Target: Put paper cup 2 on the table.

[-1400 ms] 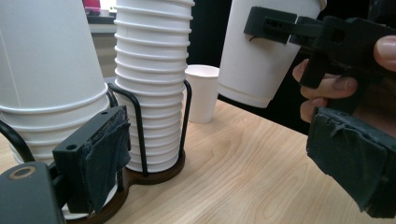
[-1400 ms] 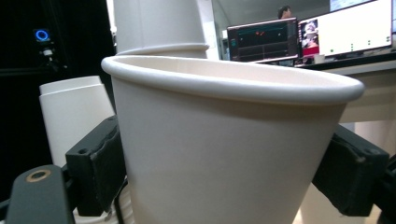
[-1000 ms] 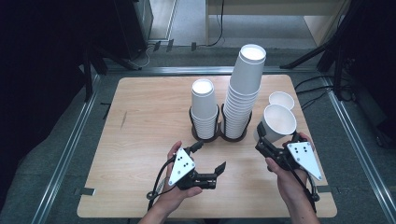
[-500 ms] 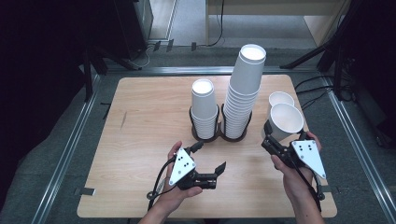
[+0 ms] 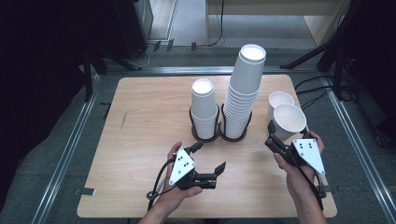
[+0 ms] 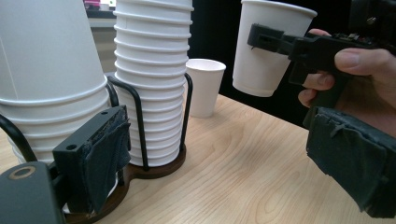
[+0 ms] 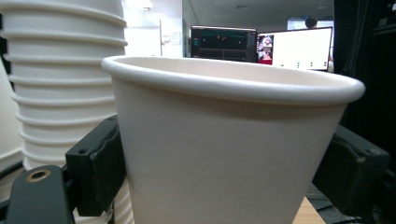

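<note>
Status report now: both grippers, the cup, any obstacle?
Right gripper shut on paper cup, lifted. Left gripper open, empty. Second cup stands close behind.

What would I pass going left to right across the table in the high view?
Left gripper → short cup stack → tall cup stack → held cup in the right gripper.

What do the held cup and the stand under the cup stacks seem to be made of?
Held cup: probably paper, matte white, judging by the rolled rim and thin wall. Stand: black wire uprights, likely metal, on a dark brown base that could be wood or plastic.
</note>
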The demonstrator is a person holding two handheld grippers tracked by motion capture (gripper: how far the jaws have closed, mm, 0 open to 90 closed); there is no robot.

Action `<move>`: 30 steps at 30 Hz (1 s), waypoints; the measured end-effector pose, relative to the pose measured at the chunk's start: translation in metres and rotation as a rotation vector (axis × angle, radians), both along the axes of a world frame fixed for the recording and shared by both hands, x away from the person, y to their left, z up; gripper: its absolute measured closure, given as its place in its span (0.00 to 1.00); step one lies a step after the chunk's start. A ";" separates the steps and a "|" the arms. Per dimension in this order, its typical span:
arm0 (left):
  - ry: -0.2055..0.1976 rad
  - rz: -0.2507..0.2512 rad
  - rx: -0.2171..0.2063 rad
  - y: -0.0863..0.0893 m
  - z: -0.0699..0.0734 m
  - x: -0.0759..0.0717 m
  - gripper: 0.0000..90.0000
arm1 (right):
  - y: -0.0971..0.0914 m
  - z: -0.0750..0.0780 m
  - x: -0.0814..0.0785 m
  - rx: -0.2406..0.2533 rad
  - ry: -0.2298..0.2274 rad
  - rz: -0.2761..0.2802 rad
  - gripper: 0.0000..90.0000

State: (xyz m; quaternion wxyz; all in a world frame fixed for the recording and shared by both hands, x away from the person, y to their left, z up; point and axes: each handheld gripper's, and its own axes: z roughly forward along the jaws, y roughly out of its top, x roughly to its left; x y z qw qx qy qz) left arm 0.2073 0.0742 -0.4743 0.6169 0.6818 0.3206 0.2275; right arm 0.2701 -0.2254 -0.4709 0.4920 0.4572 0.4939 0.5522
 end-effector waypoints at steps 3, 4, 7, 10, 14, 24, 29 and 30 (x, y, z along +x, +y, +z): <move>0.000 0.001 0.002 0.001 0.000 0.000 0.08 | -0.003 -0.005 0.003 -0.007 0.011 -0.014 0.15; 0.001 0.002 0.001 0.001 0.000 0.000 0.08 | -0.004 -0.007 0.005 -0.005 0.016 -0.020 0.15; 0.000 0.004 0.002 0.001 0.000 0.000 0.08 | -0.007 -0.013 0.008 -0.012 0.026 -0.029 0.15; 0.002 0.003 0.001 0.001 0.000 0.000 0.08 | -0.010 -0.019 0.011 -0.035 0.038 -0.040 0.15; 0.004 0.003 0.004 0.000 -0.001 0.000 0.08 | -0.012 -0.027 0.015 -0.041 0.062 -0.045 0.15; 0.008 0.005 0.005 0.000 -0.001 0.000 0.08 | -0.018 -0.045 0.023 -0.068 0.104 -0.056 0.15; 0.010 0.009 0.006 0.001 -0.002 0.000 0.08 | -0.020 -0.054 0.028 -0.081 0.134 -0.054 0.15; 0.010 0.009 0.007 0.001 -0.002 0.000 0.08 | -0.021 -0.056 0.029 -0.089 0.138 -0.054 0.15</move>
